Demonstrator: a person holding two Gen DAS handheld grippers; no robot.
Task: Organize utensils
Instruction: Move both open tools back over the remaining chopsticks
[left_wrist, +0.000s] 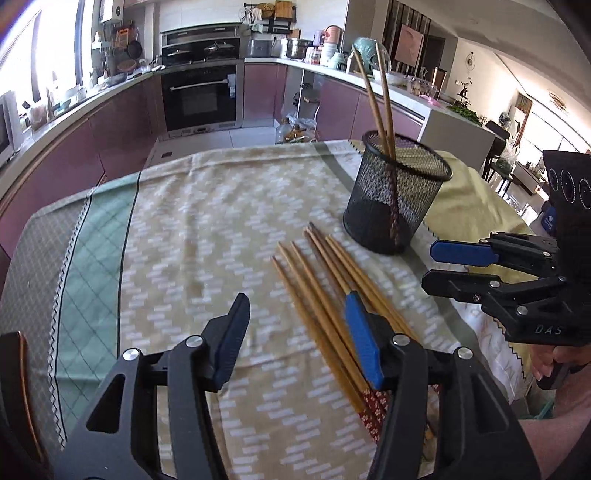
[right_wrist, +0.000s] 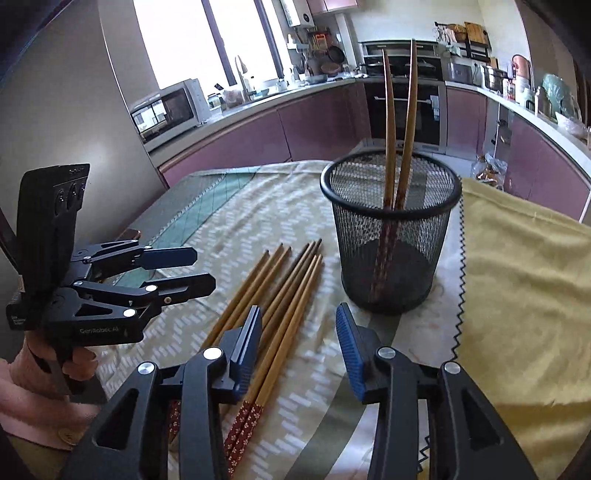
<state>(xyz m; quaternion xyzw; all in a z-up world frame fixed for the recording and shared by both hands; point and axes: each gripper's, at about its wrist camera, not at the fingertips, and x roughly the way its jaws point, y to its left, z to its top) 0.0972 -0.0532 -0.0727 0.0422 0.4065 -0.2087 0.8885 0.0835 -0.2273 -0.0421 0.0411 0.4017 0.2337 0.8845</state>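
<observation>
Both grippers are seen with their jaws apart, and nothing is held in either one. On the left side, the left gripper (left_wrist: 297, 334) is held over the patterned tablecloth (left_wrist: 192, 221). Its right blue pad (left_wrist: 364, 343) is seen just above the loose chopsticks (left_wrist: 317, 291). These chopsticks are laid flat on the cloth in a bunch, with their thin tips pointed away and their red flowered ends (right_wrist: 242, 424) nearest the camera. Whether the pad is touching them cannot be told.

Next to them, the right gripper (right_wrist: 299, 350) is held low over the same bunch. Its left pad (right_wrist: 251, 350) is seen over the right edge of the chopsticks, and bare cloth is seen in the gap. A hand (right_wrist: 70, 365) is wrapped around the left tool's handle.

Farther right, a black mesh cup (right_wrist: 391, 236) is stood upright on the cloth, just beyond the chopstick tips. Two chopsticks (right_wrist: 397, 122) are stood inside it, leaned apart at the top. A yellow cloth (right_wrist: 524, 295) is spread beside the cup.
</observation>
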